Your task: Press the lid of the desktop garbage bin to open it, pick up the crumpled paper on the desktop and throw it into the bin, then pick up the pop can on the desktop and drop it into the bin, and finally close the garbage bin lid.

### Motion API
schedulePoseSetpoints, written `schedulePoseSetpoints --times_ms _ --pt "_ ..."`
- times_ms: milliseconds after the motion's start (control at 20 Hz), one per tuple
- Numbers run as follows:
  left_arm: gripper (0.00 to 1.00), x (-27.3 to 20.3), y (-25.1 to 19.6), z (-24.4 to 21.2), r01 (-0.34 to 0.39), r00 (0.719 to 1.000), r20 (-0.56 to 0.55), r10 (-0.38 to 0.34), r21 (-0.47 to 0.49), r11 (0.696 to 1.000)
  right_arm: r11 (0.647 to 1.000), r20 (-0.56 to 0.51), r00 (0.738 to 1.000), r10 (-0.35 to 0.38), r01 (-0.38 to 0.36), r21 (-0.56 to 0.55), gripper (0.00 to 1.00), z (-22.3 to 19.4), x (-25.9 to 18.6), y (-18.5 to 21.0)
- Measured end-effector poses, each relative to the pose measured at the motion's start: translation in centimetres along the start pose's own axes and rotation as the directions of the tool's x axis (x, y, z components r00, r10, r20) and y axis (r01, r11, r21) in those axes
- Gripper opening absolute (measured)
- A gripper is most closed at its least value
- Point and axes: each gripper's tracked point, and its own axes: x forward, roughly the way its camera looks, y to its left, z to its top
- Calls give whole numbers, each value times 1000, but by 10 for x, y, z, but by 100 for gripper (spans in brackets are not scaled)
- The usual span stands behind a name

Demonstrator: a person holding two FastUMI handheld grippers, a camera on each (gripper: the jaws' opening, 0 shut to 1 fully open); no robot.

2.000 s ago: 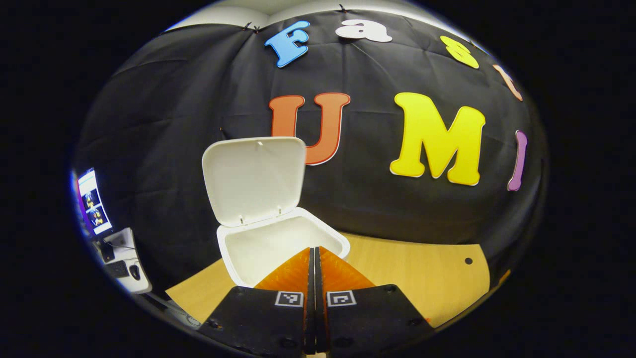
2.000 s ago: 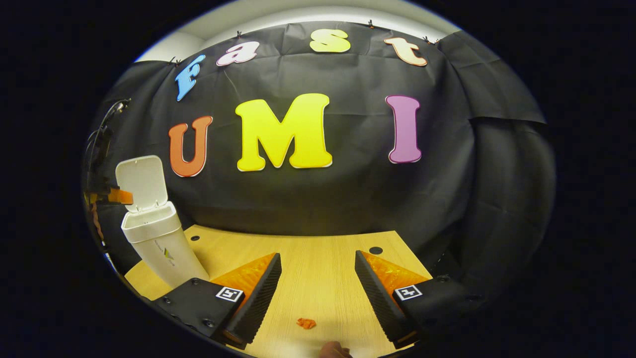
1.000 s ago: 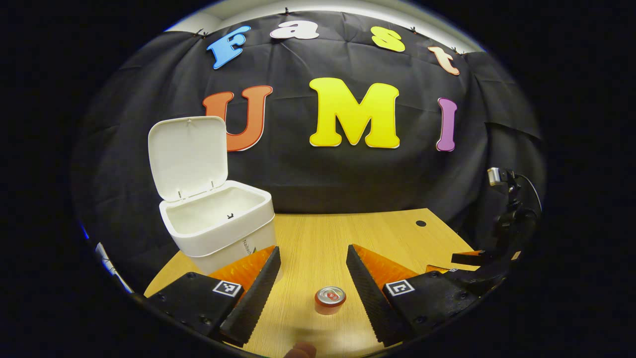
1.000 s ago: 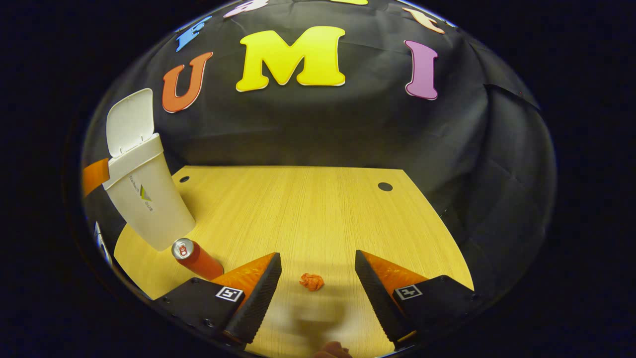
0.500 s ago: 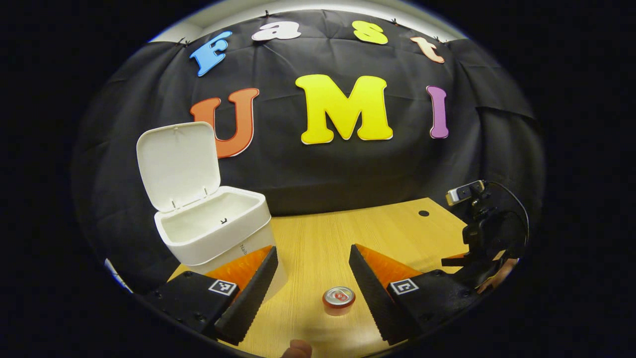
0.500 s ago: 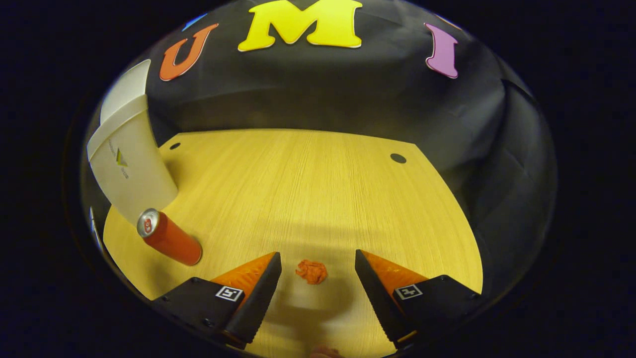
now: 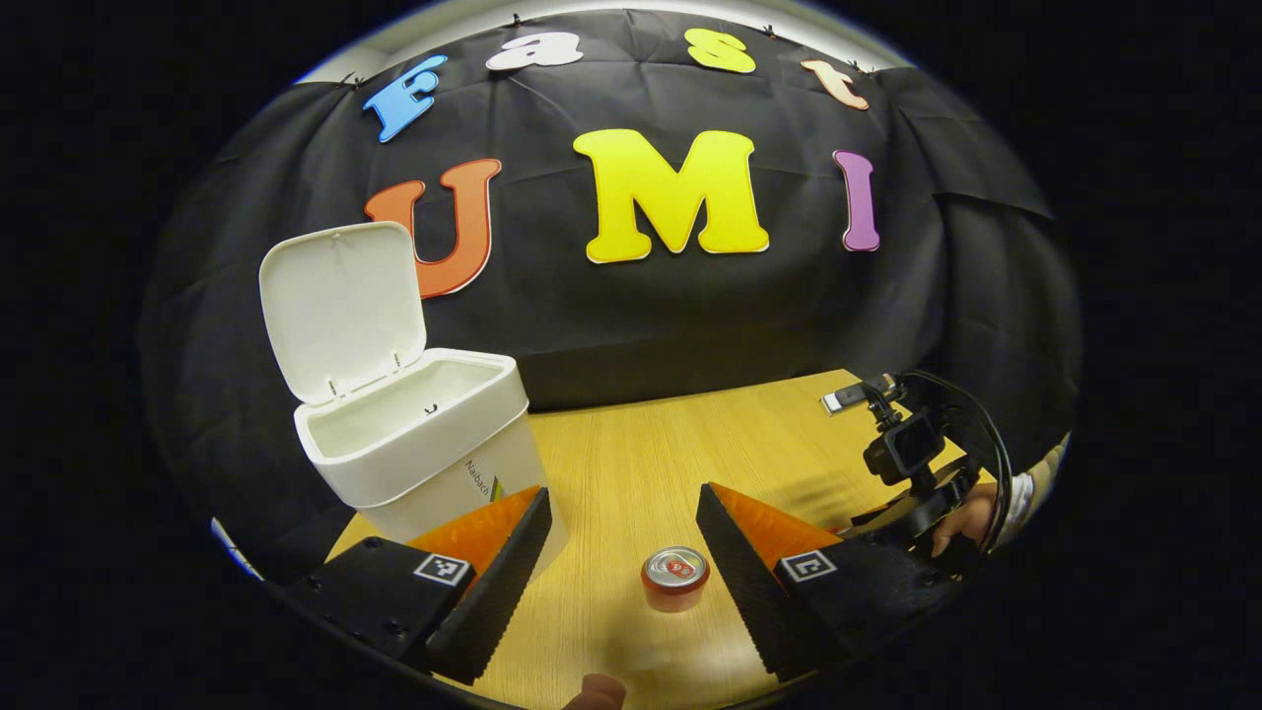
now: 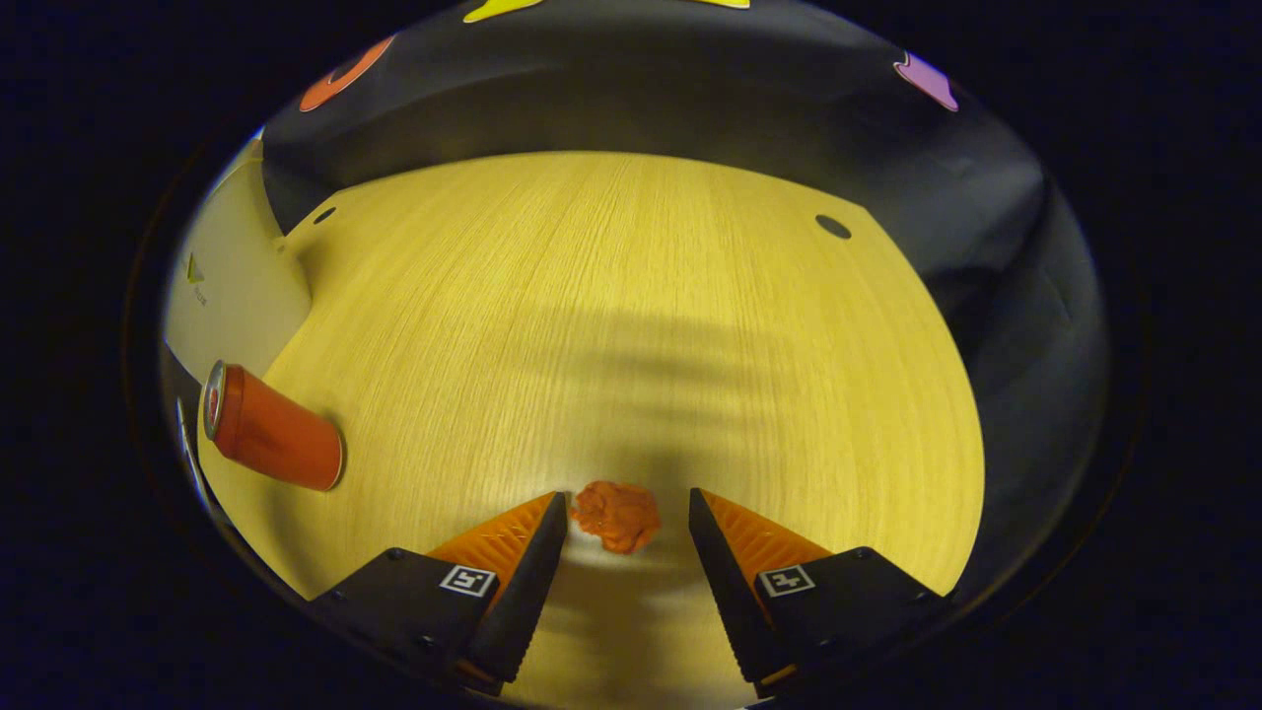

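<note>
left gripper view: a white plastic bin (image 7: pixel 434 449) is standing at about 9 o'clock on a pale wood-grain table (image 7: pixel 680 444), its hinged lid (image 7: pixel 340 311) tipped up and back, showing a smooth, rounded-rectangle underside. the part of the bin's inside on show is bare white wall; its floor is hidden behind the rim. the left gripper (image 7: pixel 621 537) is hanging above the table with its jaws spread wide; the inner faces of its fingers (image 7: pixel 503 572) are looking ribbed. between the fingers, at 6 o'clock, a red can (image 7: pixel 674 579) is standing upright, its round silver top facing the camera, touching neither finger. at 4 o'clock a person's hand (image 7: pixel 961 518) is holding the right gripper's dark body, low over the table.

right gripper view: the right gripper (image 8: pixel 626 518) is looking steeply down at the table, jaws spread. a small crumpled ball of orange-red paper (image 8: pixel 616 515), lumpy and creased, is lying on the wood just between the fingertips at 6 o'clock; whether either tip is touching it cannot be told. the can is showing at 9 o'clock as a smooth red cylinder, just beside the bin's tapering white wall at 10 o'clock. soft shadows are falling across the grain above the paper.
</note>
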Motion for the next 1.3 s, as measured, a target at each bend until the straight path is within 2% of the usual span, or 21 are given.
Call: schedulePoseSetpoints --times_ms 100,200,250,300,350,500,550,700,750,1000,1300 --pt "98 -1 2 -6 -10 1000 -12 10 19 1000 1000 -4 1000 1 -1 3 78 4 -5 1" --pt "98 -4 7 -11 -19 999 -25 20 25 1000 1000 -15 1000 -8 8 -3 70 6 -7 2" --pt "98 -6 9 -12 -22 999 -27 22 21 1000 1000 -24 1000 -1 1 2 57 4 -7 5" --pt "99 -8 11 -13 -26 999 -28 26 19 999 1000 -33 999 -4 5 8 57 3 -8 4" --pt "99 -10 14 -14 -36 999 -29 36 17 999 1000 -45 999 -12 13 13 50 2 -9 4" --pt "99 -14 21 -22 -59 997 -59 58 -5 998 1000 -53 999 -7 9 28 49 3 -8 1" --pt "99 -17 24 -22 -69 996 -63 68 -9 998 1000 -56 998 -7 9 25 34 0 -7 0" --pt "99 -25 32 -18 -99 994 -35 99 19 995 999 -23 999 -35 35 12 35 7 -14 -8" --pt "99 -26 32 -18 -99 994 -36 100 31 995 1000 -9 1000 -23 23 21 20 6 -17 -6" --pt "99 -32 32 -18 -104 994 -25 105 39 994 999 61 998 -18 15 51 20 6 -65 -16" --pt "99 -29 7 -25 -46 998 -37 46 18 999 995 172 984 -34 16 103 20 30 -138 -50"
